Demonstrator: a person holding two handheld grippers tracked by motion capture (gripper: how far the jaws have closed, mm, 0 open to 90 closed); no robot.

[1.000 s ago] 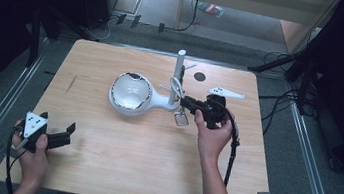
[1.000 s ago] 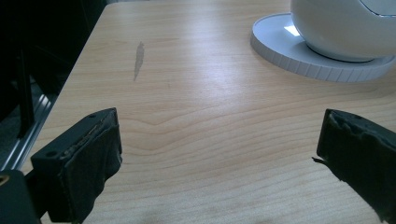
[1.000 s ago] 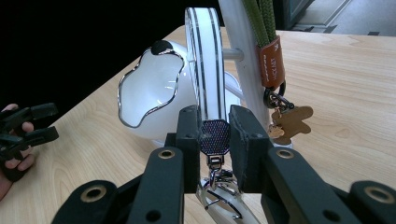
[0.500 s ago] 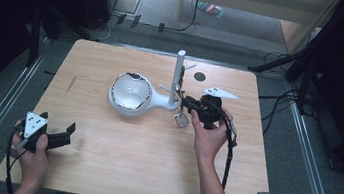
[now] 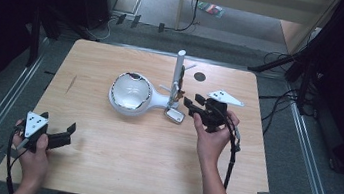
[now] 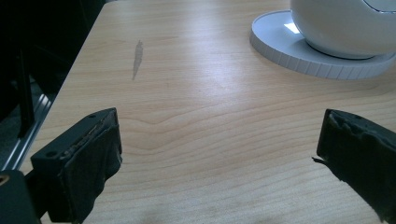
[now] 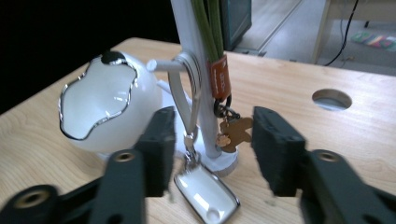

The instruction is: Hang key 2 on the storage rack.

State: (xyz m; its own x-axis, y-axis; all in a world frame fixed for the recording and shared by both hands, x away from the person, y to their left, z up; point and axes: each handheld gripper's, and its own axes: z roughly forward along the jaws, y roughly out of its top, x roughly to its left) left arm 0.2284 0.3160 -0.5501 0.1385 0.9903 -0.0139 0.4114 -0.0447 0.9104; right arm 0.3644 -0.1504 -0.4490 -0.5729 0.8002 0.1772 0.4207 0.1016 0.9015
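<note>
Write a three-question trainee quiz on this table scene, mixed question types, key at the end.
1. True or false: the right tongs are clamped on the white post.
2. Multiple choice: where do the left tongs sit? A) over the white bowl-shaped holder B) near the table's front left corner C) at the round hole in the table.
3. Fill in: from the peg beside the post hangs a strap that ends in a ____ tag lying on the table.

Key: 1 false, their jaws stand open on either side of the post's foot and the hanging charms. 2 B. 3 rectangular, metal-rimmed.
</note>
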